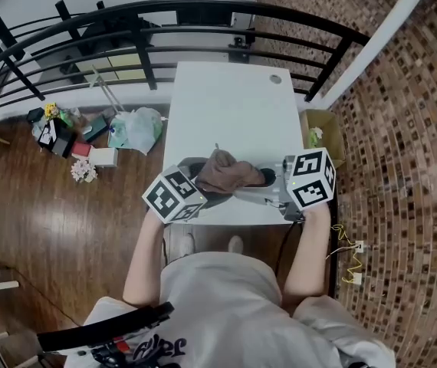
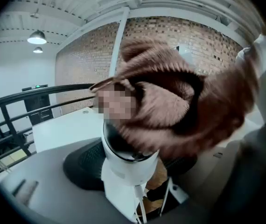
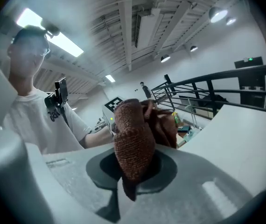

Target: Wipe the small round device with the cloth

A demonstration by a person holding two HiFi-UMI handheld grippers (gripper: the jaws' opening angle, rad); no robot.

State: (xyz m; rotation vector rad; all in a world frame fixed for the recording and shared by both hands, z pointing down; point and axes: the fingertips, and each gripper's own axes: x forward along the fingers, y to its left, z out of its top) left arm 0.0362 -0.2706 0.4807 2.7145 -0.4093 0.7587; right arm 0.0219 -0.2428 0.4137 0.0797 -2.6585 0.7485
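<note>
Two grippers shared the wiping: my left gripper (image 1: 194, 192) clamped the small round white camera (image 2: 123, 167) over the white table's (image 1: 234, 106) near edge, my right gripper (image 1: 263, 182) pinched the brown knitted cloth (image 1: 222, 171) draped on it, and next, I judged, came a rub across its dome.

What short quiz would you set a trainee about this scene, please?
1. True or false: the right gripper is shut on the brown cloth.
2. What does the left gripper hold? A. a cup. B. the small round device. C. nothing.
3. Fill in: the cloth is draped over the device's ___ end.
Key: 1 true. 2 B. 3 upper.
</note>
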